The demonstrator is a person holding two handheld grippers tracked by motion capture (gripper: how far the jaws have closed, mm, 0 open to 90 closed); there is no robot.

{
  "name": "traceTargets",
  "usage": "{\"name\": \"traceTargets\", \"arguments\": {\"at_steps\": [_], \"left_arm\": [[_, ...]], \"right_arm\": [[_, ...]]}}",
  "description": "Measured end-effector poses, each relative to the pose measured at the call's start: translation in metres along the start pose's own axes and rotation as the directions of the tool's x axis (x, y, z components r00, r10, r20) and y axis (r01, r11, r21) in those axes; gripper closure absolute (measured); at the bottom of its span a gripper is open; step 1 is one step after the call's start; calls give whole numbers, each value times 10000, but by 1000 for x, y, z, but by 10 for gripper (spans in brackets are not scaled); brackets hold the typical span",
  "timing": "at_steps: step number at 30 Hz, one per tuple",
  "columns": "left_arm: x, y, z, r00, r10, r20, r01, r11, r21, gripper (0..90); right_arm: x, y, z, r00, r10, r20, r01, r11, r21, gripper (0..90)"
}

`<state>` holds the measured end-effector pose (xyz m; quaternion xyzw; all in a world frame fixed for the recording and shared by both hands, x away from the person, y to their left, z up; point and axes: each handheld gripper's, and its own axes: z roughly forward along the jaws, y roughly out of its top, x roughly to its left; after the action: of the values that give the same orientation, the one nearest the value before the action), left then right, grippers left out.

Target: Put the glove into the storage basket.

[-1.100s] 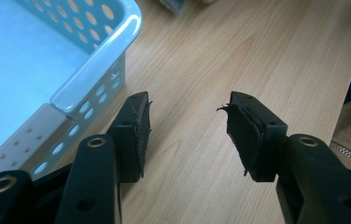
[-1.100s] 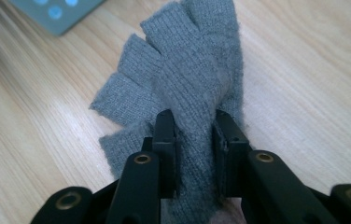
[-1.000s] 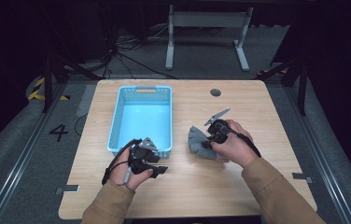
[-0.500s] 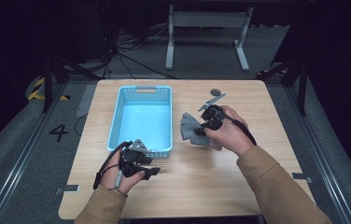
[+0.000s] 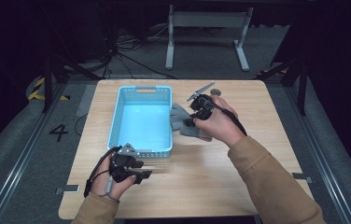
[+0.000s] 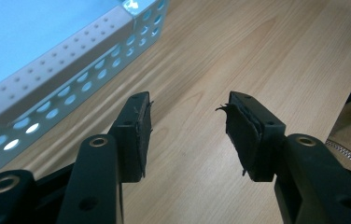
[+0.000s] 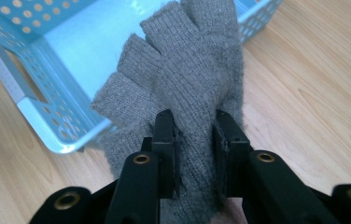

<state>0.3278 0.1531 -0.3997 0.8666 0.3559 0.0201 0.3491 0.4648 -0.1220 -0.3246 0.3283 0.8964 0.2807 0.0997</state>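
Since a second ago you've lifted the glove (image 7: 183, 93) up and over toward the basket (image 5: 117, 116). Nearest you, your left gripper (image 6: 187, 135) hangs open over the table (image 6: 267, 56), nothing between its jaws. Farther off, your right gripper (image 7: 194, 140) pinches the glove, whose fingers overhang the basket's rim, as the right gripper view shows up close.
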Motion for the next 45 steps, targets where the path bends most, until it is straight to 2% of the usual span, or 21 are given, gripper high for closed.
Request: {"name": "traceTargets", "arguments": {"at_steps": [10,25,32,38,45], "left_arm": [[3,-10,-10,9995,-271,-167,269,9995,-144,510],[8,-26,-22,9969,-709,-337,696,9968,-382,510],[8,-24,-22,9973,-648,-334,636,9973,-377,510],[10,-19,-19,9981,-592,-160,585,9976,-383,511],[16,-15,-19,9988,-491,-52,488,9978,-437,511]], "right_arm": [[17,34,19,9994,-207,-283,203,9997,-166,729],[37,69,50,9975,-433,-561,417,9987,-296,726],[40,78,60,9979,-311,-562,282,9983,-507,723],[43,86,69,9977,-160,-652,112,9973,-728,719],[45,94,88,9979,-20,-647,-27,9974,-720,716]]}}
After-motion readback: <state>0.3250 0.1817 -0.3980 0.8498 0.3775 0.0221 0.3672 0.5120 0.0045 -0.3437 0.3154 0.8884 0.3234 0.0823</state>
